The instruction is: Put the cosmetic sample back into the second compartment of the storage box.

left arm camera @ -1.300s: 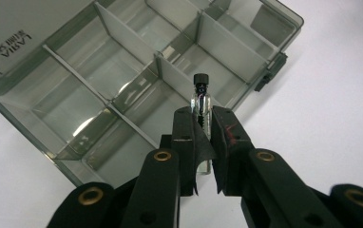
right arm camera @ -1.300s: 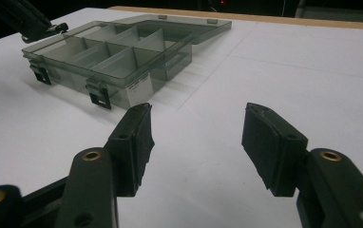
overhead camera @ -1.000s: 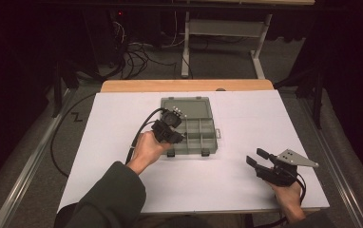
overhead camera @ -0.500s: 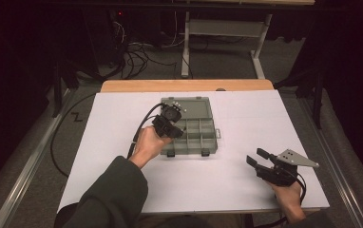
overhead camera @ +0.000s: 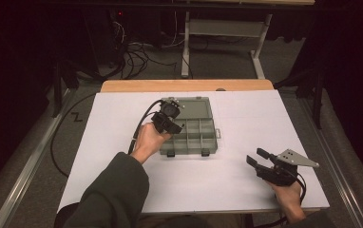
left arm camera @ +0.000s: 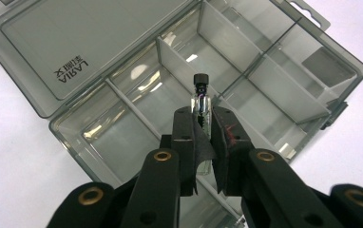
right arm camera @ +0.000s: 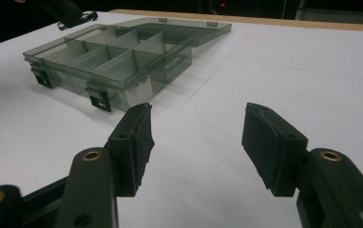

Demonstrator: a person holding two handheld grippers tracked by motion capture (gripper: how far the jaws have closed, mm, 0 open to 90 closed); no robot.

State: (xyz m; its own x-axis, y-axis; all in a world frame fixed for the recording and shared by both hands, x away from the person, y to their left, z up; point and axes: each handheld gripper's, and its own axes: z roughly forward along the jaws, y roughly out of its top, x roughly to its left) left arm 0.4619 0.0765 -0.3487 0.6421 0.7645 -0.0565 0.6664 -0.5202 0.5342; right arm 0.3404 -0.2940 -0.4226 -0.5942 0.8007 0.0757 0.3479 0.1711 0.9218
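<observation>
Two grippers, one organiser box, one vial. Your left gripper is clamped on a small glass vial with a black cap, held cap-forward above the open compartments of the grey organiser box; the box sits mid-table on the white sheet, its lid folded flat behind it. The vial hangs over the middle dividers, clear of the floor of the box. Your right gripper rests on the sheet near the table's right front, well apart from the box, jaws spread, nothing between them. Step in hand, by my reading: placing the vial into a compartment. Next you'd want to lower over one cell, not a divider, then release.
</observation>
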